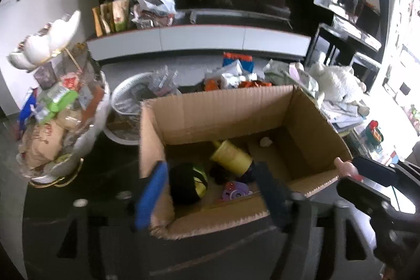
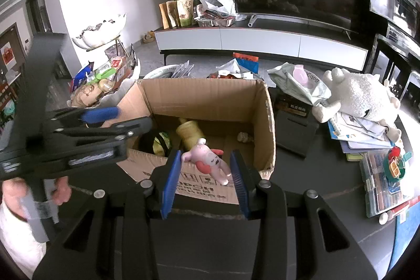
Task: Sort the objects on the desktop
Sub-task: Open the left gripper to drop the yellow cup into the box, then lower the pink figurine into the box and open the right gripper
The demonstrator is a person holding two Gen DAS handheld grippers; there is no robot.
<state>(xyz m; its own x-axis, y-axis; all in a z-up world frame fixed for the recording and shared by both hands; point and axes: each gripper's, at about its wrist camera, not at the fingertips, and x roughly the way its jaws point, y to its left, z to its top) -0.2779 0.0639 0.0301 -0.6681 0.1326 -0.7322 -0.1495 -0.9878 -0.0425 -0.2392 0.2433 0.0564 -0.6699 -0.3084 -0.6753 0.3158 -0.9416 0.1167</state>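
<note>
My right claw (image 2: 207, 175) grips a pink rabbit figure (image 2: 210, 162) over the near rim of the cardboard box (image 2: 210, 99). My left claw (image 1: 210, 190) stands wide, holding nothing, above a black-and-yellow ball (image 1: 187, 181), yellow spool (image 1: 232, 156) and purple piece (image 1: 235, 190) inside. The box rests on the dark desk (image 2: 315, 175).

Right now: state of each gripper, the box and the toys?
left gripper: open, over the box, nothing between the fingers
right gripper: shut on pink rabbit figure, at the box's near edge
cardboard box: open-topped, upright
yellow spool: lying in the box
plush sheep: on books, outside the box
</note>
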